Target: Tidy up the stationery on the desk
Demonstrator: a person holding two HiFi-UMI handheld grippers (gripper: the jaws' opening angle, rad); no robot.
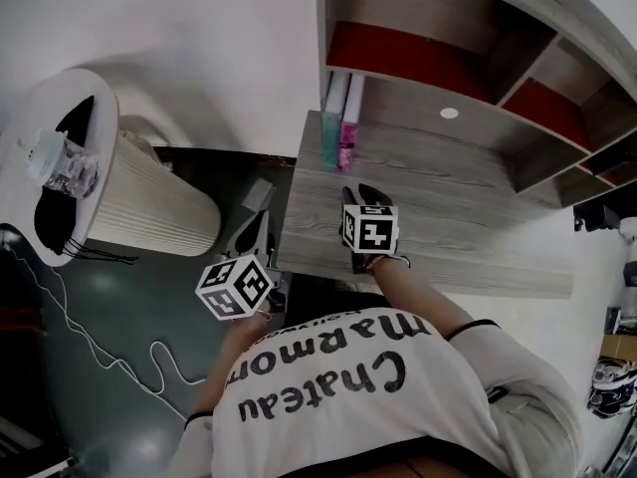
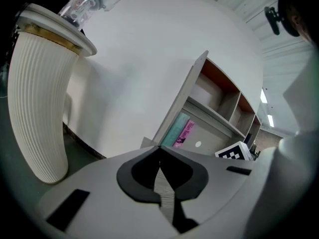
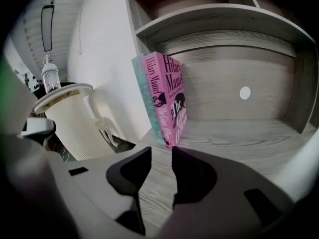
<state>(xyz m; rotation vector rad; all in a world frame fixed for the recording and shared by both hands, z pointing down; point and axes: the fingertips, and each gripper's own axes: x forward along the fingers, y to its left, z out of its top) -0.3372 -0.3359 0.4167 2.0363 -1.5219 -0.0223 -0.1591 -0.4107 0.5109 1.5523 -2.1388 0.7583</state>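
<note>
Right gripper [image 3: 160, 151], apart and empty, faces the cover of the pink book [image 3: 167, 94] at twelve o'clock, unseen in head view; left gripper [image 2: 159, 148] closed.

Grey wood-grain desk [image 1: 448, 237], w/ open shelf unit [image 1: 518, 43] built above it. At the desk's left end, 2 books stand upright, touching: teal book [image 1: 329, 139] outermost, pink book [image 1: 348, 137] next to it. Beside the desk, white round table [image 1: 149, 202] on a ribbed pedestal carries a clear bottle [image 1: 60, 162]. Dark floor [image 1: 119, 297] w/ white cable [image 1: 100, 352] lying on it.
</note>
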